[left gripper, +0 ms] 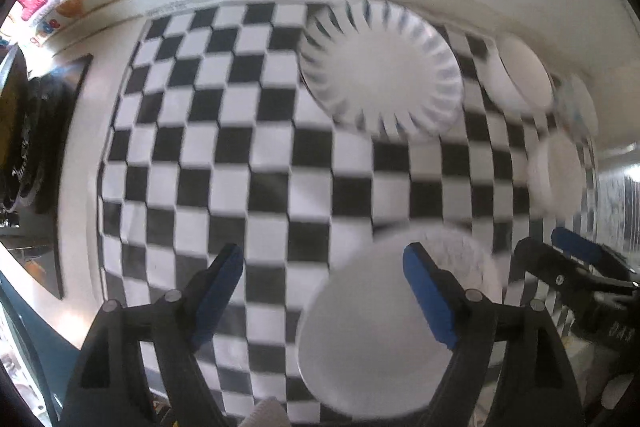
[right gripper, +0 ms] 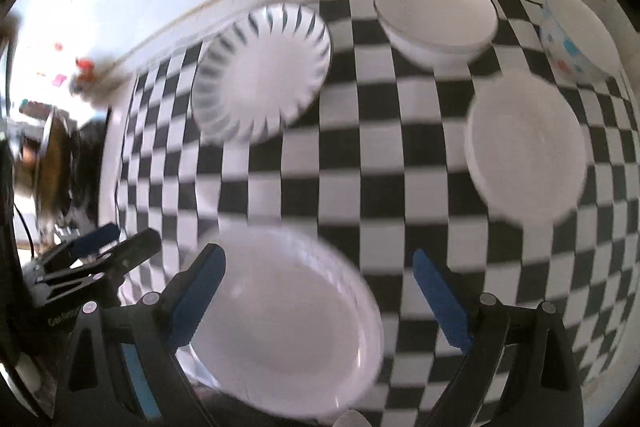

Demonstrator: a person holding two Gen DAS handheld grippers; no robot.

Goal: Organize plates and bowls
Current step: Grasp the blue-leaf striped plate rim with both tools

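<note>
Black-and-white checked cloth (right gripper: 400, 163) carries a fluted plate (right gripper: 262, 73) and two bowls (right gripper: 436, 13) along the far edge, a plain dish (right gripper: 528, 147) at the right, and a white plate (right gripper: 288, 323) nearest. Left gripper (left gripper: 324, 303) and right gripper (right gripper: 320, 301) both point downward above that white plate. Their blue pads (right gripper: 440, 301) are spread wide, gripping nothing.
</note>
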